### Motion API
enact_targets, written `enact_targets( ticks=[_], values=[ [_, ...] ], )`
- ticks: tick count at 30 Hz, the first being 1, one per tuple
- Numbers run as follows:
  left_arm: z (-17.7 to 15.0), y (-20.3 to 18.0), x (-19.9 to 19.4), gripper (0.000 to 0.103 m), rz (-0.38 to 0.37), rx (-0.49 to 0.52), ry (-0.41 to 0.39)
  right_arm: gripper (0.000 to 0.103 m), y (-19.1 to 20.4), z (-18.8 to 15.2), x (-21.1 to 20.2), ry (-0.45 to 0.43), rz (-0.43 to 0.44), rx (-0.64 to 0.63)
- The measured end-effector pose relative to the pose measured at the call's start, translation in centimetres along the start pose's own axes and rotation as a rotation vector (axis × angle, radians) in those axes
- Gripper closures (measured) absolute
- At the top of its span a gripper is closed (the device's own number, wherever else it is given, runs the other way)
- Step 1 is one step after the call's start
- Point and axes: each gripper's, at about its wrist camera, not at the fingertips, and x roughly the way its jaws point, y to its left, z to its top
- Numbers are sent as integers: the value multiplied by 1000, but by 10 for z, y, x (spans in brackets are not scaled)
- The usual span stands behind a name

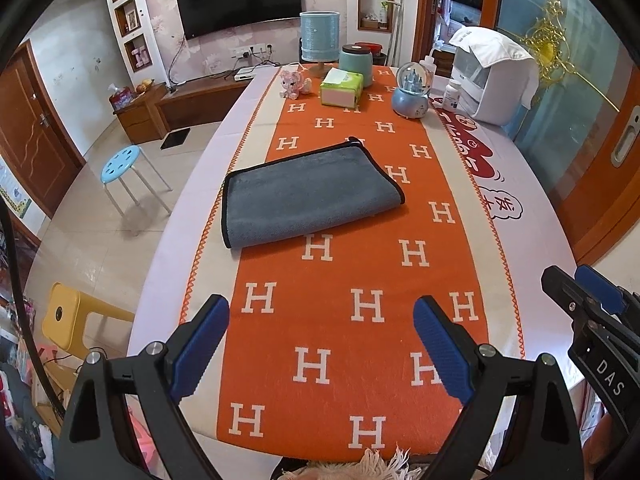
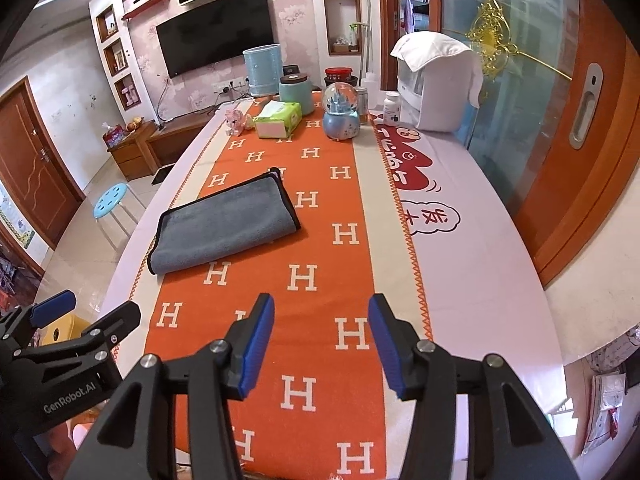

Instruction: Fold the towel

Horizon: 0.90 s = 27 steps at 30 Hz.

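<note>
A grey towel with black edging lies folded flat on the orange H-patterned runner, in the middle of the table; it also shows in the right wrist view. My left gripper is open and empty, held above the runner well short of the towel. My right gripper is open and empty too, near the table's front, to the right of the towel. Each gripper shows at the edge of the other's view: the right one and the left one.
At the far end stand a blue lamp, teal jar, tissue box, pink toy, snow globe, pill bottle and a white appliance. A blue stool and yellow stool stand left of the table.
</note>
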Motion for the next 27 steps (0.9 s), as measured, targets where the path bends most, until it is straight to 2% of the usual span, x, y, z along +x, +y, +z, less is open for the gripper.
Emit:
enact_targets(
  ticks=[27],
  values=[
    [2, -4, -4, 10, 1, 1, -1, 54, -1, -2, -2, 5, -18, 1]
  ],
)
